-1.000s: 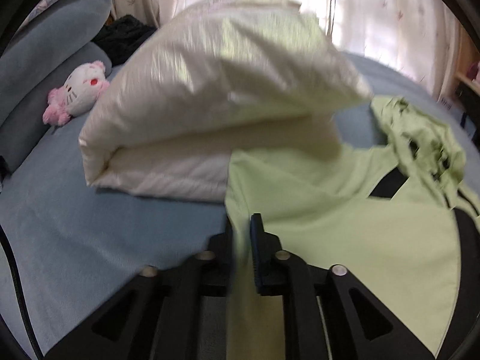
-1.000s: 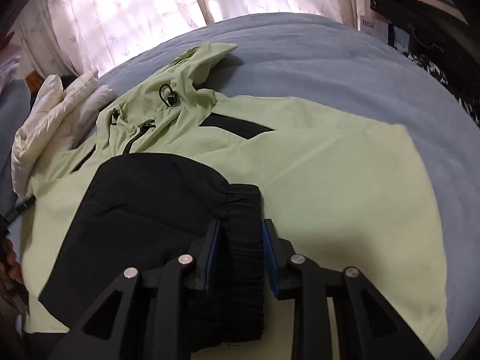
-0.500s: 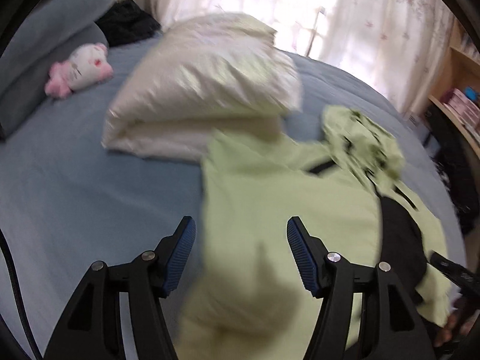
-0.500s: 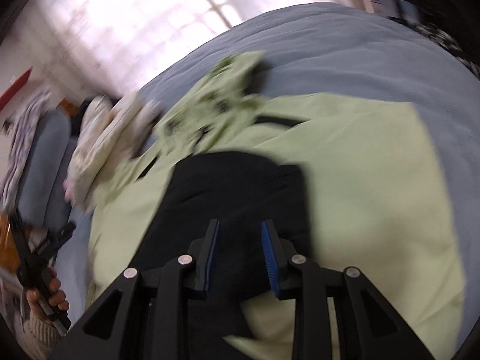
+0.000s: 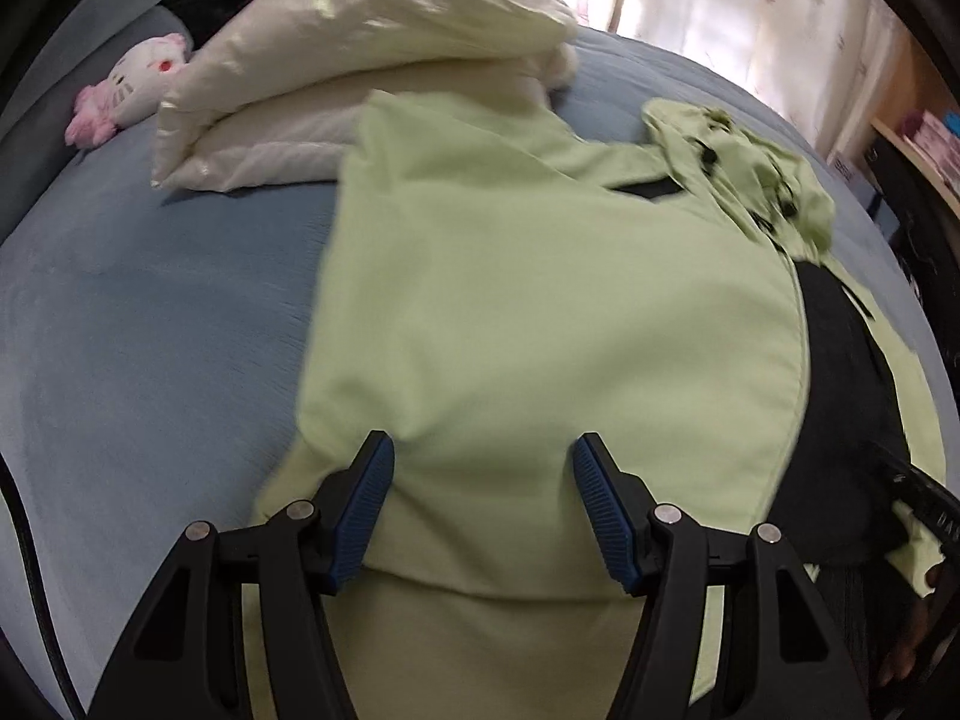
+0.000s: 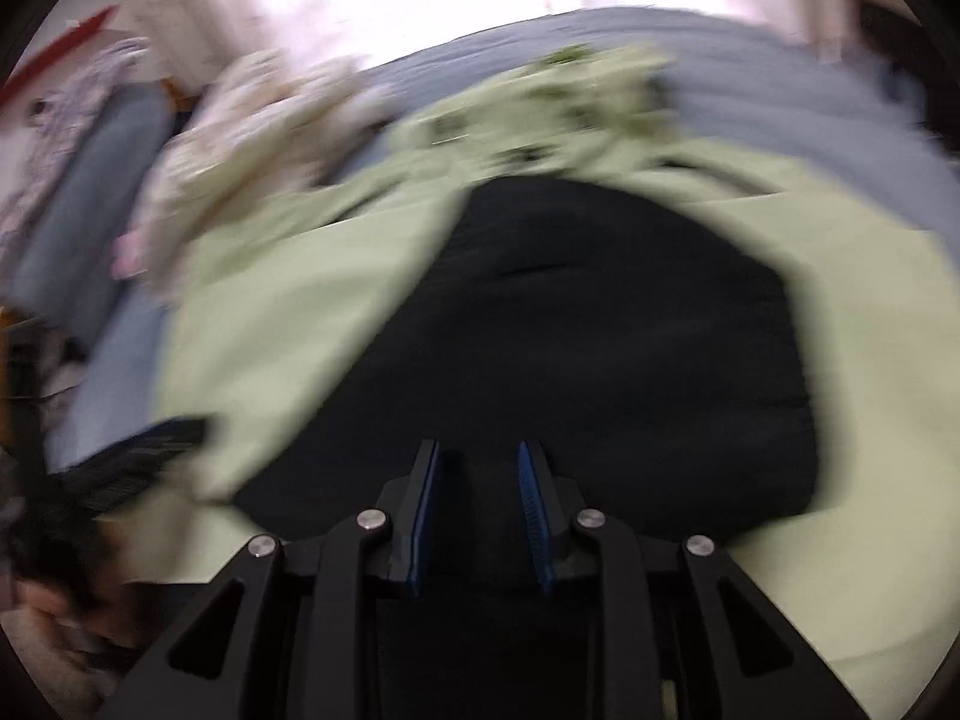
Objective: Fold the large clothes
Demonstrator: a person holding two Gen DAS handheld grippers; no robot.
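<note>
Mid-fold, the green jacket lies on the bed, left tongs spread above its folded side, right tongs apparently pinching the black sleeve, which next needs laying flat.

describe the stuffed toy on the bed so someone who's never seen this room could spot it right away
Start at the blue bed and find the puffy cream quilt near its head. Just left of the quilt, against a grey-blue cushion, lies the stuffed toy. It is the only white cat-faced thing with pink trim; everything else nearby is plain fabric.
</note>
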